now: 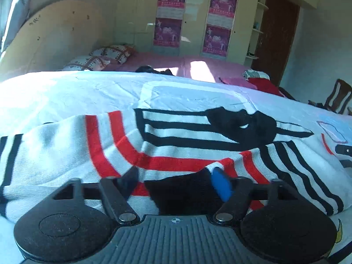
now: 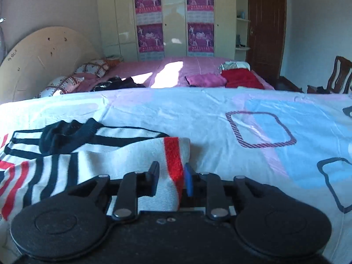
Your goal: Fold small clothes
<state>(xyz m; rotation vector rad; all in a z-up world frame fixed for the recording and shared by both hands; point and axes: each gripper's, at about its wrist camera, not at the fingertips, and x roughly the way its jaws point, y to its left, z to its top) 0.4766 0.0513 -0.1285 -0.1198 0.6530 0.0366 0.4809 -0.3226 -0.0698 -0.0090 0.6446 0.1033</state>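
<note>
A white knit sweater [image 1: 176,147] with red and black stripes lies on the bedsheet [image 1: 66,92]. My left gripper [image 1: 176,181] stands wide, with the sweater's black hem between its fingers; whether it grips is unclear. The blue pad [image 1: 221,183] touches the cloth. In the right wrist view the same sweater [image 2: 88,154] lies at the left. My right gripper [image 2: 170,179] is shut on the sweater's folded edge with the red stripe, low over the sheet [image 2: 220,110].
The light sheet has blue and pink squares [image 2: 261,129]. Behind it is a pink bed [image 2: 176,70] with pillows [image 2: 92,68], red [image 2: 239,78] and pink [image 2: 206,80] clothes. A wardrobe [image 2: 173,17], door [image 2: 266,22] and chair [image 2: 338,74] stand beyond.
</note>
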